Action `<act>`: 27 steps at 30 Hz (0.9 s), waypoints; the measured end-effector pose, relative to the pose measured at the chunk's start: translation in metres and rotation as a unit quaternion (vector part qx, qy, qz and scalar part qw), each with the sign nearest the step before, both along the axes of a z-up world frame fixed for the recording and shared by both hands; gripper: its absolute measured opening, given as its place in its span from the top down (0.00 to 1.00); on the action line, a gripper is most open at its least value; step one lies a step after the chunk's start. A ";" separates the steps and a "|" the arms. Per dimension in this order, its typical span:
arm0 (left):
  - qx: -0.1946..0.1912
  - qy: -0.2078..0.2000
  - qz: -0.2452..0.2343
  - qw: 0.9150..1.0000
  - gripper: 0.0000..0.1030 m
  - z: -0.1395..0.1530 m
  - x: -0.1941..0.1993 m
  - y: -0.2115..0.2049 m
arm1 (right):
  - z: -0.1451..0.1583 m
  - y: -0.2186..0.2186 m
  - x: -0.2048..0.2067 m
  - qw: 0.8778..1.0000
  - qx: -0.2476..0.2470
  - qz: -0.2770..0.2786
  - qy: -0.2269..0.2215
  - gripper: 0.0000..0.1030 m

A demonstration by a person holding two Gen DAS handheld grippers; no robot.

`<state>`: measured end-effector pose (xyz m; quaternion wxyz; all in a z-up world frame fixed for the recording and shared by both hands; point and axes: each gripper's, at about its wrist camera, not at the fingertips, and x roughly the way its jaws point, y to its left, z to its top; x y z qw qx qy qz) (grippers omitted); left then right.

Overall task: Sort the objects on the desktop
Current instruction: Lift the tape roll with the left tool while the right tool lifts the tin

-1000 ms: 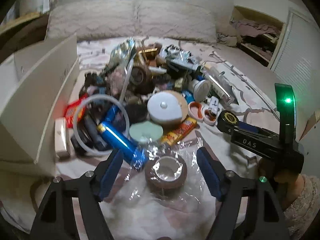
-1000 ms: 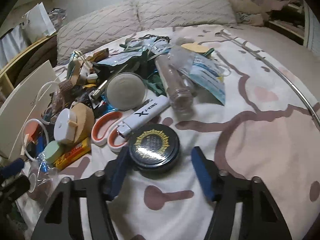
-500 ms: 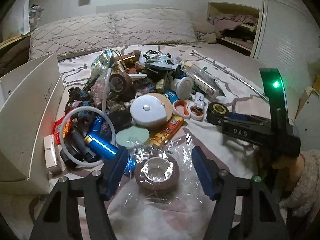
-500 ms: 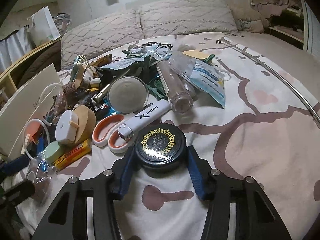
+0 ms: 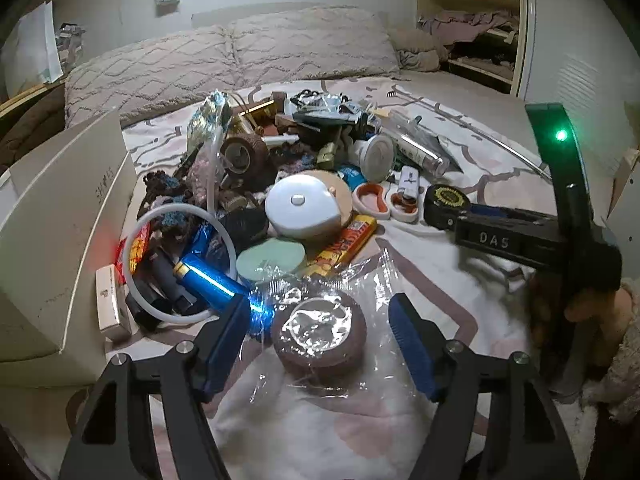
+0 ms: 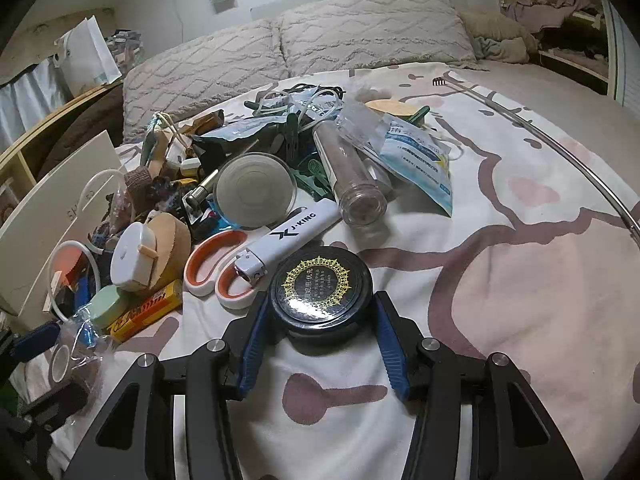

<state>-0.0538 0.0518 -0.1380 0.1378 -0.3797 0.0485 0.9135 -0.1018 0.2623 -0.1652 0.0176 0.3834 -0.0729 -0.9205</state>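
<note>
Left gripper (image 5: 320, 332) straddles the wrapped tape roll (image 5: 319, 334) at the pile's (image 5: 280, 184) six o'clock, jaws opening, pads clear of it. Right gripper (image 6: 320, 314) is clamped on the black tin (image 6: 321, 289), at the scissors' (image 6: 218, 266) three o'clock.

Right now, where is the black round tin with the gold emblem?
In the right wrist view, the black round tin sits low centre, clamped in the right hand-held gripper, beside the white lighter.
</note>
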 end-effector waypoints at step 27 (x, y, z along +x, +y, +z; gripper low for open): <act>0.050 0.001 0.042 0.998 0.53 0.009 0.011 -0.030 | 0.013 -0.018 0.019 0.998 0.023 0.044 -0.027 0.50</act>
